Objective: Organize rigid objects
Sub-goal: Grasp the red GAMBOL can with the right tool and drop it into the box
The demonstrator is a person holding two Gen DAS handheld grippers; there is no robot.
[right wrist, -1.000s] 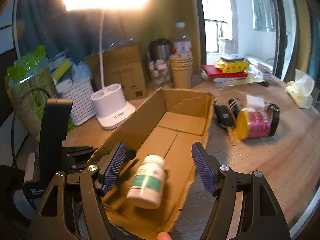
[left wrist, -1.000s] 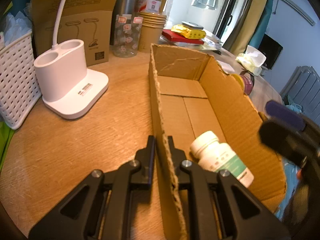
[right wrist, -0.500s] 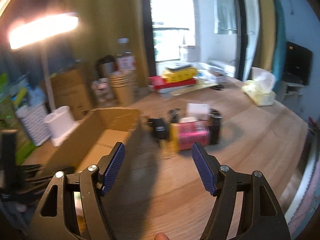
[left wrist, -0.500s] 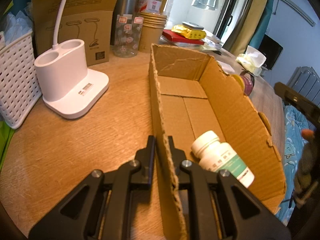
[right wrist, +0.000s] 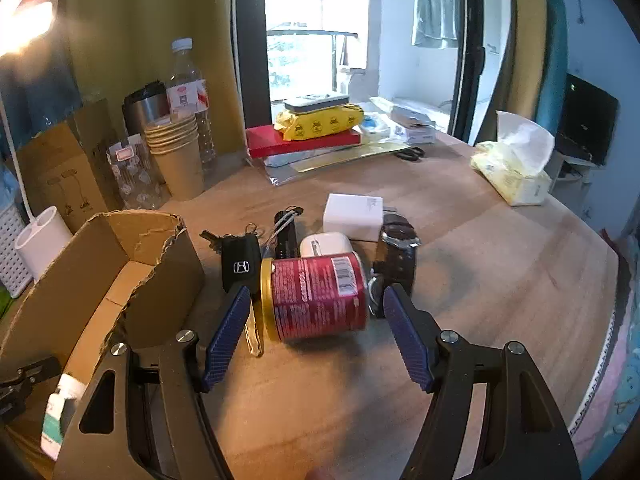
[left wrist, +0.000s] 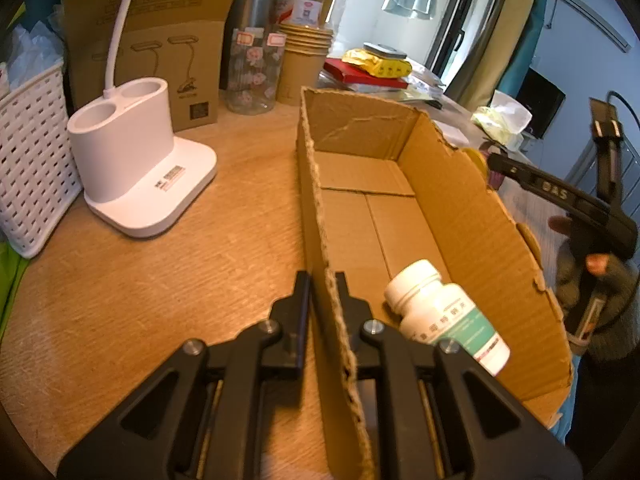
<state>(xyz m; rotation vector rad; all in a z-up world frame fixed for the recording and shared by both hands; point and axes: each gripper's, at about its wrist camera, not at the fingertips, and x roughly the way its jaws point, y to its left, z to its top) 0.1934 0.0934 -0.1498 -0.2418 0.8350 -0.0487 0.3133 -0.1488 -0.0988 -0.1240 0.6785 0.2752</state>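
Note:
My left gripper (left wrist: 323, 280) is shut on the left wall of an open cardboard box (left wrist: 472, 216), one finger on each side. A white pill bottle with a green label (left wrist: 444, 316) lies inside the box near me; it also shows in the right wrist view (right wrist: 60, 412). My right gripper (right wrist: 316, 324) is open and empty, its blue pads on either side of a red can with a gold lid (right wrist: 316, 296) lying on its side. Behind the can lie a car key (right wrist: 240, 264), a black flashlight (right wrist: 286, 236), a white earbud case (right wrist: 324, 242), a white charger block (right wrist: 354, 216) and a watch (right wrist: 396, 248).
A white lamp base (left wrist: 132, 164), white basket (left wrist: 28, 168), brown carton (left wrist: 160, 56), tumbler, glass jar (left wrist: 252, 72), paper cups (left wrist: 304, 60) and water bottle stand at the back. Books and a yellow wipes pack (right wrist: 316, 124) lie farther off, a tissue pack (right wrist: 516, 164) at the right.
My right gripper has left the box, where the pill bottle stays, and swung right to the red can. My left gripper has kept its hold on the box wall.

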